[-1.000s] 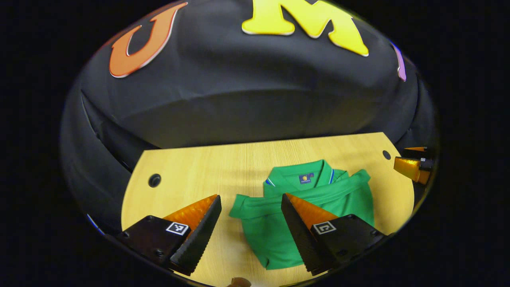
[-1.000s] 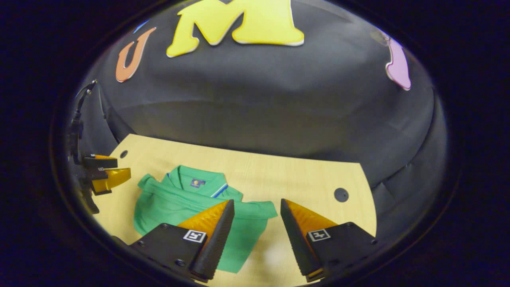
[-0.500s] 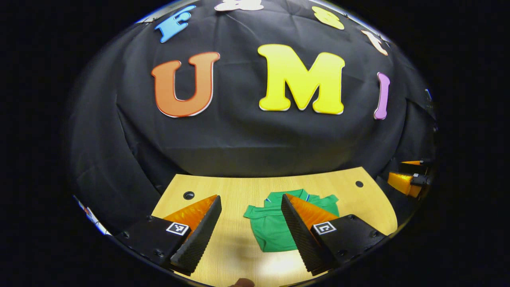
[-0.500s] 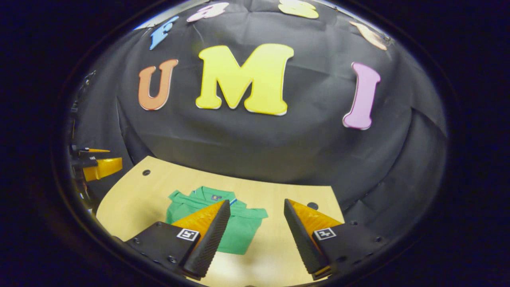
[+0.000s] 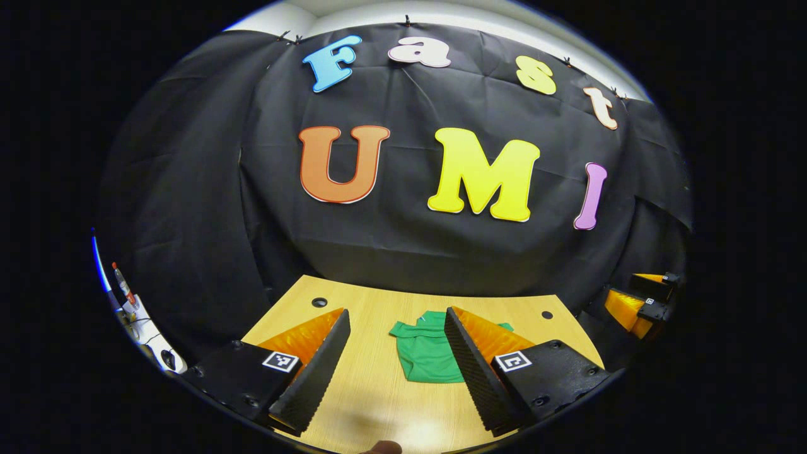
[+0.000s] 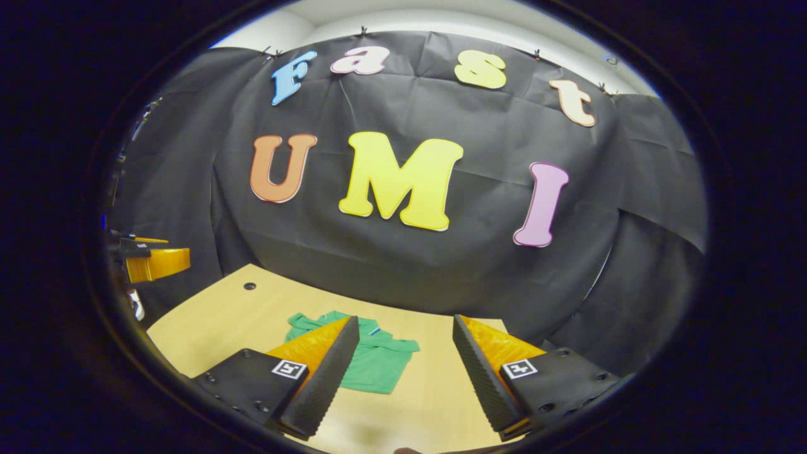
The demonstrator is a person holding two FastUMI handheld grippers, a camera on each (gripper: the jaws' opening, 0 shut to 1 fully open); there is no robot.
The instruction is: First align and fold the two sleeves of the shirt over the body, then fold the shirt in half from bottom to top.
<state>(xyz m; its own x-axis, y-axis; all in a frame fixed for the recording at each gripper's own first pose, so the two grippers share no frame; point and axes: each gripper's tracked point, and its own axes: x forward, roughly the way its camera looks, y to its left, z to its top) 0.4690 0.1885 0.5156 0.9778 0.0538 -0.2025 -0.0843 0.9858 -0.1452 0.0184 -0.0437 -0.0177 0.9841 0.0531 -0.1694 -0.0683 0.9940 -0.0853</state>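
While wide apart, jaws hold nothing.

Shirt [image 5: 427, 352]: green, short-sleeved polo with collar; folded into a compact bundle, sleeves laid across the body, collar end toward the booth wall. Lies flat on the wooden table [image 5: 378, 403], near its middle.

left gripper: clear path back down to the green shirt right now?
Probably yes. The left gripper is open and held back above the table; the folded green shirt lies ahead between its fingers with nothing between. The right gripper is off to the side.
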